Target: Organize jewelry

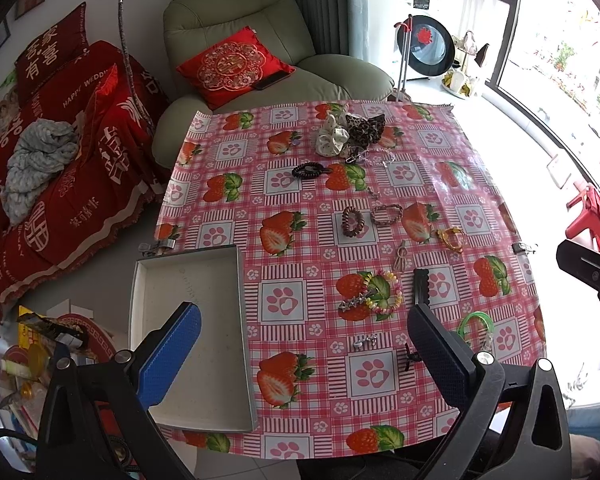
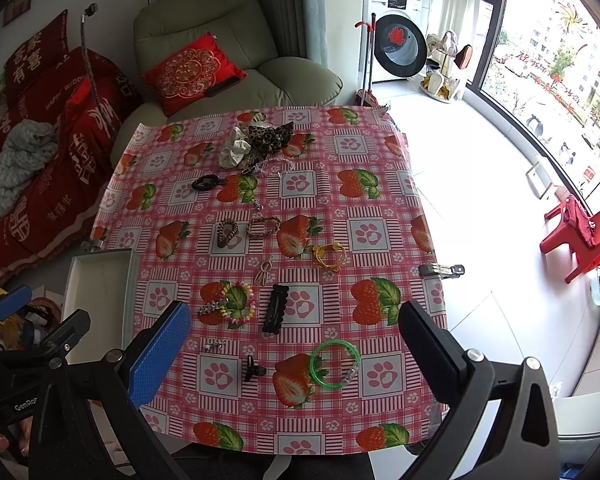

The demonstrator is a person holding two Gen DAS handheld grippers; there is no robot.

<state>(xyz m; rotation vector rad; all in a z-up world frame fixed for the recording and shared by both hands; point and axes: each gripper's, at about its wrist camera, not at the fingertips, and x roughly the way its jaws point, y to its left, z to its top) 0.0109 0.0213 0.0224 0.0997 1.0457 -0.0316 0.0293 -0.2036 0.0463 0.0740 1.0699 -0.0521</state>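
Observation:
Hair ties, clips and bracelets lie scattered on a table with a strawberry-print cloth. A white empty box sits at the table's left edge. Near the front lie a green bangle, a black snap clip, a small black claw clip, a silver clip and a pastel bead bracelet. My left gripper hovers open above the front edge, holding nothing. Over the green bangle my right gripper is open and empty too.
Scrunchies are piled at the far side, with a black coil tie, brown coil tie, braided band and gold bracelet mid-table. A green recliner stands behind, a red-covered sofa left, a red stool right.

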